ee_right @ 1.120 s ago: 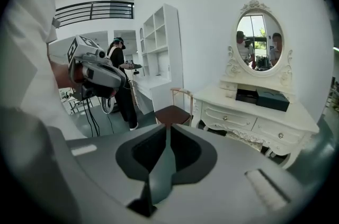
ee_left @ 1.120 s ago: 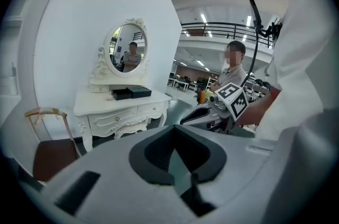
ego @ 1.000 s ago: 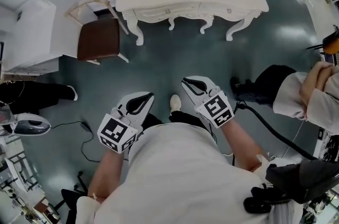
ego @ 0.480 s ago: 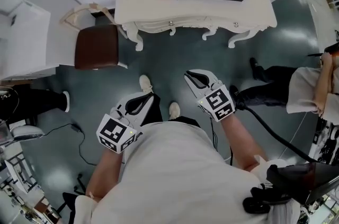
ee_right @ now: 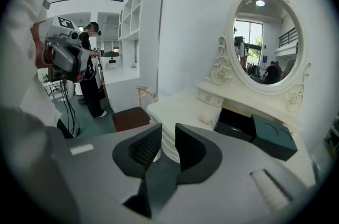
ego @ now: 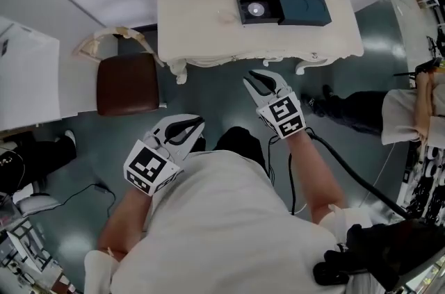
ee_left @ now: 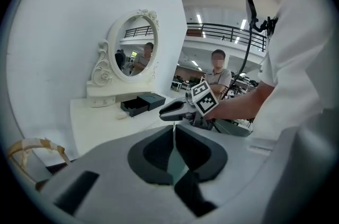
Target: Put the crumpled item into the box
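Crumpled item (ego: 224,14) on far white table (ego: 195,28), left of open black box (ego: 247,13), left gripper (ego: 197,122) closed, empty, right gripper (ego: 259,77) just opened slightly, empty

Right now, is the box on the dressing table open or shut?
Open. The black box shows its inside from above, and its teal lid lies right beside it on the table.

Box (ego: 256,7): black, open, flat on white table (ego: 201,35); teal lid (ego: 304,6) against right side. Crumpled item (ego: 224,14): small, pale, just left of box.
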`<control>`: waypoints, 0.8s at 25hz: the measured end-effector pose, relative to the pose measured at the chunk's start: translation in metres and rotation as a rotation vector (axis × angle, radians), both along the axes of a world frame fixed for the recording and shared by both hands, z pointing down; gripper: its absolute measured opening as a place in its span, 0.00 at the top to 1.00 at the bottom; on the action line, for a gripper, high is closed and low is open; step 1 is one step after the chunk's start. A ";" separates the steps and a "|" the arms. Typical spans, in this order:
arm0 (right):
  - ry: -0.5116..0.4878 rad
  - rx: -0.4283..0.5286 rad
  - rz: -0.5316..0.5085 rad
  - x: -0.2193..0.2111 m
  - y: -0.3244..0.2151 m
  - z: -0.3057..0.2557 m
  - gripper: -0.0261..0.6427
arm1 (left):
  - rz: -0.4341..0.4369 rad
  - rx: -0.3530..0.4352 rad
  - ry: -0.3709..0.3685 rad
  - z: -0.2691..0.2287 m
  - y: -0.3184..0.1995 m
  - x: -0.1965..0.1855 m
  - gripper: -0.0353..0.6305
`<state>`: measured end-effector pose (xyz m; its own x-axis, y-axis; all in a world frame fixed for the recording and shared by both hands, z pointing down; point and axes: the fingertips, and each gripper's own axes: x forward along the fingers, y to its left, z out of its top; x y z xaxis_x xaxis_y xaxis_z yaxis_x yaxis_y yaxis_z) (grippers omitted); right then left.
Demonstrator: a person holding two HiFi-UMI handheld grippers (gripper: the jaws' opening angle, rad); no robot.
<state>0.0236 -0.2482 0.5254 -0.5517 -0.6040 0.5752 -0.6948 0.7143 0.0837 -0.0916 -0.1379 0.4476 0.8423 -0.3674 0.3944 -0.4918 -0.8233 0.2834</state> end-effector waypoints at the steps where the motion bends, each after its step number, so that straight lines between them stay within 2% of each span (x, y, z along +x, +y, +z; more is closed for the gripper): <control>1: 0.018 0.012 -0.002 -0.004 -0.018 -0.002 0.84 | 0.002 -0.001 -0.003 -0.001 -0.012 -0.006 0.93; 6: 0.141 0.040 -0.054 -0.016 -0.093 0.013 0.79 | -0.039 -0.025 0.017 -0.007 -0.048 -0.022 0.93; 9: 0.251 0.060 -0.102 -0.013 -0.141 0.031 0.76 | -0.077 -0.039 0.018 -0.007 -0.072 -0.021 0.93; 14: 0.367 0.080 -0.217 -0.011 -0.207 0.063 0.72 | -0.193 -0.031 0.005 -0.014 -0.111 -0.016 0.93; 20: 0.476 0.047 -0.369 -0.012 -0.256 0.101 0.69 | -0.314 -0.052 -0.019 -0.018 -0.158 0.000 0.93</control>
